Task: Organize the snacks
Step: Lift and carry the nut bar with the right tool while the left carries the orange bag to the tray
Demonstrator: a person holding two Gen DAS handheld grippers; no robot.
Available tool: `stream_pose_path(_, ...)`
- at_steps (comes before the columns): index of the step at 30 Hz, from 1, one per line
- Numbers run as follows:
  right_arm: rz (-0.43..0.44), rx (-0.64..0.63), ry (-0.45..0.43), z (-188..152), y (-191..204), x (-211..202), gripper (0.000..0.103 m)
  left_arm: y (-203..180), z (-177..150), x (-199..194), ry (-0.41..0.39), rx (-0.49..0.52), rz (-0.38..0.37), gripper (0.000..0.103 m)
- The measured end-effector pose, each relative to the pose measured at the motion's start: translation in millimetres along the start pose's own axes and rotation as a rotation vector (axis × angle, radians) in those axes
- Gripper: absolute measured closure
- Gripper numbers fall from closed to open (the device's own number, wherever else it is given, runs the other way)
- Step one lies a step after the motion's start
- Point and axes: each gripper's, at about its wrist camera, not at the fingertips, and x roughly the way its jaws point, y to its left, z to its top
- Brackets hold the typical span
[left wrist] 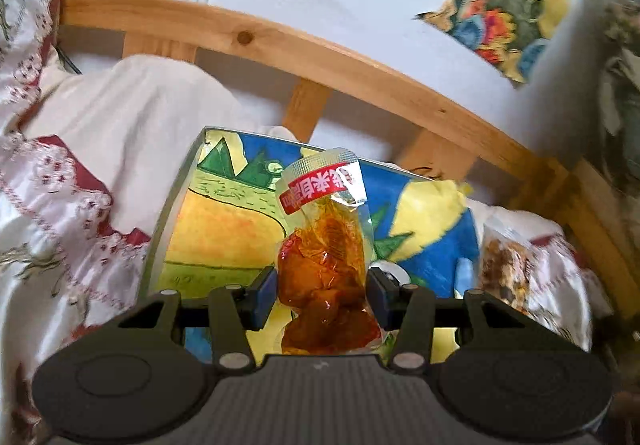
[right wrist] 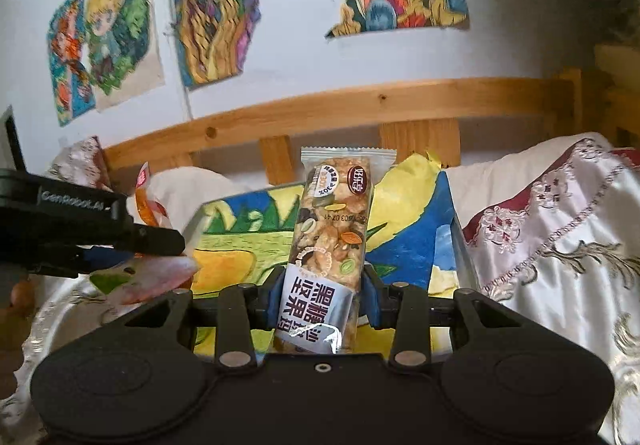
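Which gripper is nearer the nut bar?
Right. The right gripper clamps the nut bar itself; the left gripper, beside it, holds an orange snack pouch.

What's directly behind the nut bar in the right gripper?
Behind the nut bar stands a painted box with yellow paper sticking out; further back a wooden bed rail. The bar hides the box's middle, so its contents aren't visible.

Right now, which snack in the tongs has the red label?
The see-through orange snack pouch in the left tongs has the red label near its top. The nut bar in the right tongs has a dark label instead.
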Motion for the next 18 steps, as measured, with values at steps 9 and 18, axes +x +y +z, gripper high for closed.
stream_pose_path(9, -0.09, 0.031, -0.031, -3.4, -27.1, 54.1, 0.062, 6.1, -6.2, 64.2, 0.041, 0.009, 0.059, 0.05)
stream_pose_path(18, -0.104, 0.069, 0.042, -15.8, -45.4, 78.3, 0.062, -4.5, -15.4, 81.0, 0.083, 0.053, 0.079, 0.05)
